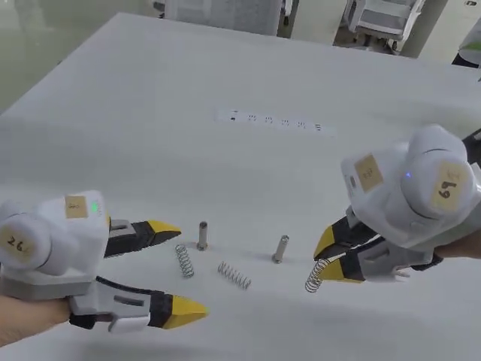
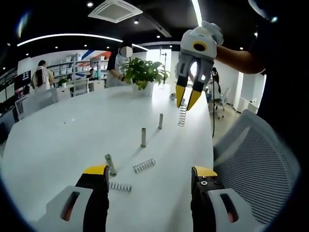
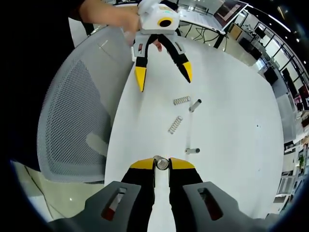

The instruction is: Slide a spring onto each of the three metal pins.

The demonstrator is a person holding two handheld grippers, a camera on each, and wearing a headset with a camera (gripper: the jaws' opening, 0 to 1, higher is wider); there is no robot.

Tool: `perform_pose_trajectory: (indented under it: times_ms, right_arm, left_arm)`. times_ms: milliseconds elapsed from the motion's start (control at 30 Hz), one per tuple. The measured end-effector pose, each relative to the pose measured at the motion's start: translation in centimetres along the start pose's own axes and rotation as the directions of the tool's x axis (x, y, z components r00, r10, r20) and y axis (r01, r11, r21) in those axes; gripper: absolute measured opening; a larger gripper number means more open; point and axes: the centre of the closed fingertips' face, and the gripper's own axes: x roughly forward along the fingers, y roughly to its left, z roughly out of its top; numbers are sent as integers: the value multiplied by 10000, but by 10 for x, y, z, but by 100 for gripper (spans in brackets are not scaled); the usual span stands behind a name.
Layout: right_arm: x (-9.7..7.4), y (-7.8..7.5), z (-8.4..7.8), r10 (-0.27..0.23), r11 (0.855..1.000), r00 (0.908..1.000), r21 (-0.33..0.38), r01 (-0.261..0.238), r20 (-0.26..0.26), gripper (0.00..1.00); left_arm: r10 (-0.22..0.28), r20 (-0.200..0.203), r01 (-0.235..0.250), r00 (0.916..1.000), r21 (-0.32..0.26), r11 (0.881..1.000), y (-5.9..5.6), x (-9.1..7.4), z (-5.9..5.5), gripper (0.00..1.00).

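Right gripper view looks down the right claw (image 3: 161, 165), and its two yellow tips are squeezed shut on one spring (image 3: 161, 162), seen end on like a little ring. In the left gripper view the same spring hangs down from those tips, held by its top end. I think it is held that way so the open bottom end is free to go over the top of a pin. Near that hanging end stands the far pin (image 2: 161, 121), so this looks like the pin it is meant for. The spring is not on it yet. Next in the row come the middle pin (image 2: 143, 137) and the near pin (image 2: 110, 164). All three stand straight up on the desk (image 1: 225, 173), which lets a spring drop down over them. All three are bare, so the job is only at its start. Two more springs lie flat on the desk: one loose spring (image 1: 234, 274) near the middle pin, and the other loose spring (image 1: 184, 261) just beside the near pin. The left claw (image 1: 180, 268) is wide open and holds nothing. It sits low, and in the head view that other spring lies between its open tips, so it looks ready to pick it up. The next move needs care. The spring is bendy and the pin is thin, so the hole must line up with the pin top, or the spring may bump and bend away.
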Motion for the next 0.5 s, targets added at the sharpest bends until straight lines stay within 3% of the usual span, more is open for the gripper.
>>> perform_pose_trajectory:
  times_ms: [167, 300, 500]
  right_arm:
    - [-1, 0, 0, -1, 10000, 10000, -69, 1, -19, 7]
    - [-3, -2, 0, -79, 10000, 10000, -50, 79, 38, 7]
    - [-6, -3, -5, -122, 9999, 9999, 19, 121, 28, 7]
  left_arm:
    - [-15, 23, 15, 10000, -137, 9999, 1, -1, 1, 71]
    - [-96, -198, 91, 9998, -269, 9996, 1, -1, -5, 76]
    - [-164, -171, 156, 9997, -433, 9989, 0, -6, -9, 86]
